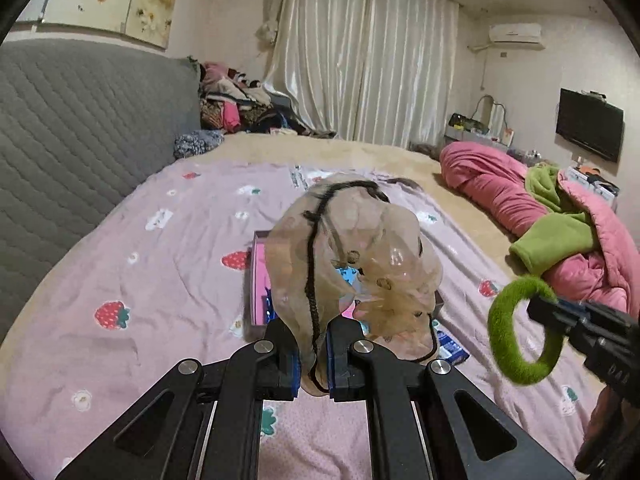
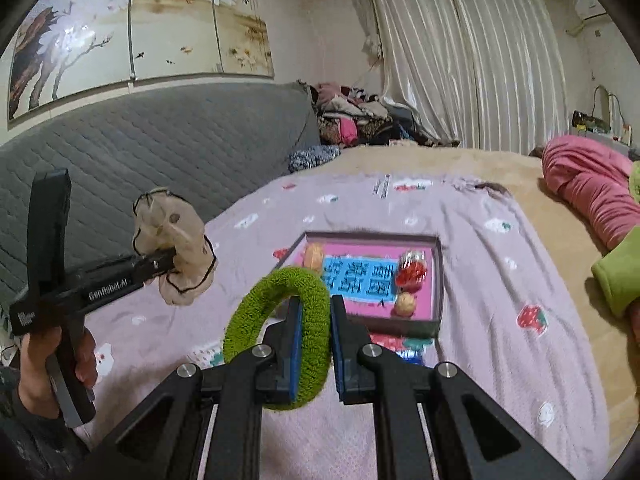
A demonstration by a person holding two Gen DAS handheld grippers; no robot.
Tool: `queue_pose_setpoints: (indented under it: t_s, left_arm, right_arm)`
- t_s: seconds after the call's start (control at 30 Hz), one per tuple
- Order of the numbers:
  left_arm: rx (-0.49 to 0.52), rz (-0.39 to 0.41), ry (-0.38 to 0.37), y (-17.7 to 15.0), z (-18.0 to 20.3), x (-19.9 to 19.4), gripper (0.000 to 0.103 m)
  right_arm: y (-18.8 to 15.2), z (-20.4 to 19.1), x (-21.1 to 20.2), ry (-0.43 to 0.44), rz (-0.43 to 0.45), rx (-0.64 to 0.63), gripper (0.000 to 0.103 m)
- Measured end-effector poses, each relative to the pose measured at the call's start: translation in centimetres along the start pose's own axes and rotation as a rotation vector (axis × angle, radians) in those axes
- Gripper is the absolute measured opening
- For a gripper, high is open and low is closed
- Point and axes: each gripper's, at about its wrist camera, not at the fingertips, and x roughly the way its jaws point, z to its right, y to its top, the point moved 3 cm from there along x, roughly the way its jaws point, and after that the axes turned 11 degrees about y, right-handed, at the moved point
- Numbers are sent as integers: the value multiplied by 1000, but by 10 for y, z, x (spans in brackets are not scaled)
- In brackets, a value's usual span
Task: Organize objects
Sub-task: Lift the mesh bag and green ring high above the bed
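Observation:
My left gripper [image 1: 311, 344] is shut on a sheer beige scrunchie [image 1: 352, 264] with black trim, held above the bed; it also shows in the right wrist view [image 2: 176, 248]. My right gripper [image 2: 316, 320] is shut on a fuzzy green hair ring [image 2: 280, 336], also seen in the left wrist view [image 1: 516, 328]. A shallow box [image 2: 438, 280] with a pink lining lies on the bedspread ahead. It holds a red hair tie [image 2: 412, 272] and two pale scrunchies [image 2: 405, 305]. In the left wrist view the beige scrunchie hides most of the box [image 1: 256, 276].
The lilac strawberry-print bedspread [image 2: 500, 280] covers the bed. A grey quilted headboard [image 2: 160, 152] stands at left. A pink quilt with a green garment [image 1: 560, 220] lies at right. A clothes pile [image 1: 240, 104] sits by the curtains.

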Motion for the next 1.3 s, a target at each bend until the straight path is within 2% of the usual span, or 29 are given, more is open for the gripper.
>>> queue_pose_setpoints:
  t_s: [0.37,0.8,1.3]
  left_arm:
    - [28,38,-9,13,5,-3,9]
    - [78,84,42,28,18,-9,9]
    - [63,84,54,55,25,15,9]
  right_arm:
    - [46,-13,-8,-12,74,-41,13]
    - [75,-12,-1,-23,122,-69,13]
    - [92,15,3,-46,160,-44,13]
